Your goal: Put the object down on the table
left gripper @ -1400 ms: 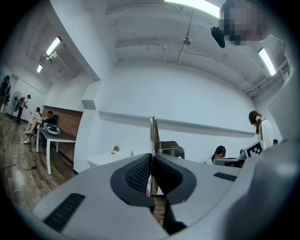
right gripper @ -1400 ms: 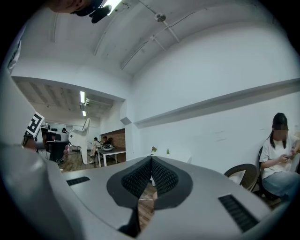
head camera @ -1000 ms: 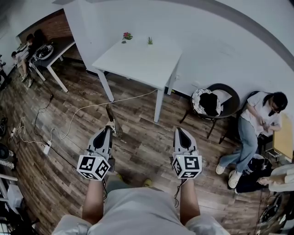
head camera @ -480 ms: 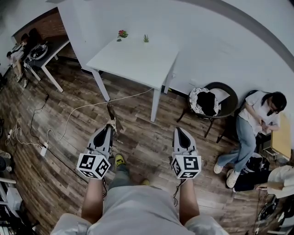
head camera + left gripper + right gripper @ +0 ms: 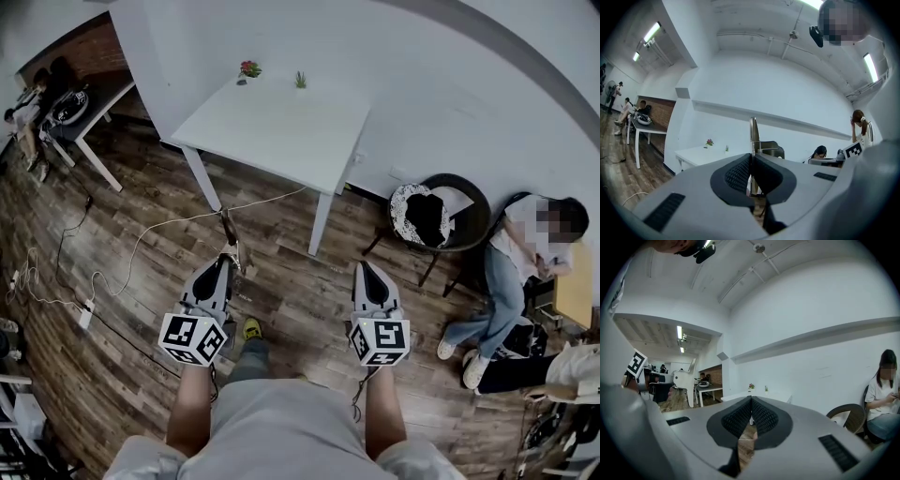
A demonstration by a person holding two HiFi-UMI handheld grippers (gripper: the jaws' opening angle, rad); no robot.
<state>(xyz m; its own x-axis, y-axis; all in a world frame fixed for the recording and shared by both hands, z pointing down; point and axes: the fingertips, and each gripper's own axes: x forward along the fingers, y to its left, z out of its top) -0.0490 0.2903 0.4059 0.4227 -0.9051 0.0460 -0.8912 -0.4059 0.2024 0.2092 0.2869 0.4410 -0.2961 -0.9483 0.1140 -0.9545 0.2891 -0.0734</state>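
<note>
Well, the left gripper is clamped down on a slender tool, pinched at its near end only, so most of its length pokes out past the jaw tips. The right gripper rides alongside with jaws pressed together on nothing. The white table lies well ahead of both grippers, not under them, so letting go here would send the tool to the wood floor. A hold this short could also let the tool swivel or slide in the pads on the way over.

Ahead of the left gripper a pale cable snakes across the floor between the person and the table, and looks like something a foot could catch. The table's near legs stand straight ahead too, and the jutting tool would strike them before the gripper does. Two small plants sit at the table's far edge, so the near side looks free for the tool. Off beyond the right gripper are a round chair and a seated person — well apart from the route.
</note>
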